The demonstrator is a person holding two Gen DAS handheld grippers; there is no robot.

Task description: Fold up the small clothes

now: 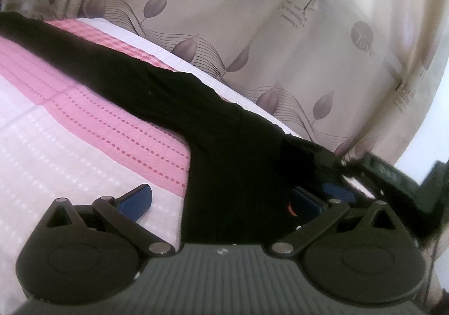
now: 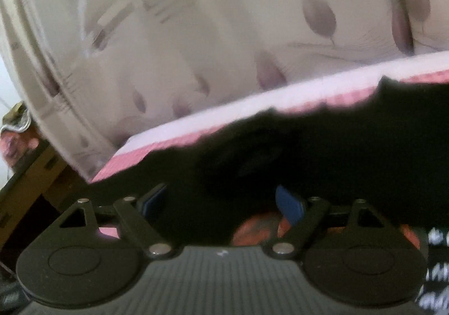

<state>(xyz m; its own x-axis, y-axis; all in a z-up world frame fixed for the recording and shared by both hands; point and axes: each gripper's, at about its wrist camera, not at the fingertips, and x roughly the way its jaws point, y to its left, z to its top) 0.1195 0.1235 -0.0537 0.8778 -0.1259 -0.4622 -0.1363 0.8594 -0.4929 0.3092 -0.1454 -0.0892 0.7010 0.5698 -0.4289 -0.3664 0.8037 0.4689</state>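
A black garment [image 1: 174,96] lies stretched in a long strip across a pink and white quilt [image 1: 70,124]. My left gripper [image 1: 221,191] is open; its near end of the cloth lies between the fingers. The left blue pad [image 1: 134,200] rests on bare quilt, apart from the cloth, and the right pad [image 1: 304,200] is half covered by it. In the right wrist view my right gripper [image 2: 221,188] is open, its blue pads [image 2: 289,205] wide apart, with the black garment [image 2: 336,141] bunched between and over them. Red print [image 2: 252,230] and white lettering [image 2: 435,259] show on cloth below.
A beige curtain with purple leaf prints [image 1: 280,34] hangs just behind the bed's far edge [image 2: 252,107]. A brown box or board [image 2: 31,180] stands beyond the bed's corner at the left. Black gear of the other hand's tool [image 1: 393,177] sits by the cloth's right end.
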